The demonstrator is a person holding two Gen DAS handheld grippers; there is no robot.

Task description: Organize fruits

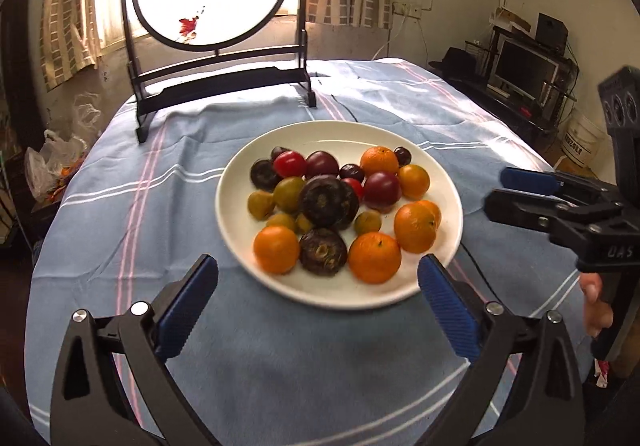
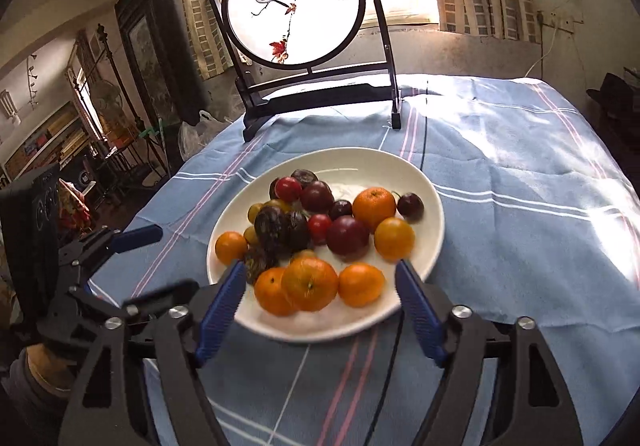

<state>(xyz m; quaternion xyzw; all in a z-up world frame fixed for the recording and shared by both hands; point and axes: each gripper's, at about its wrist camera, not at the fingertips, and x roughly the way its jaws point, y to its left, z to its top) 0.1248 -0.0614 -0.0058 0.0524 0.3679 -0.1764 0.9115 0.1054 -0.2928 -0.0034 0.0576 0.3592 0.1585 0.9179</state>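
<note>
White plate heaped with fruit on the cloth-covered surface, left claw and right claw both gaped wide, empty, near the plate's front rim

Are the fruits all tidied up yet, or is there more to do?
All the fruit sits on the white plate, but oranges, dark plums and green ones are mixed together. Both tongs, left and right, are open and empty. Sorting by kind may remain.
</note>
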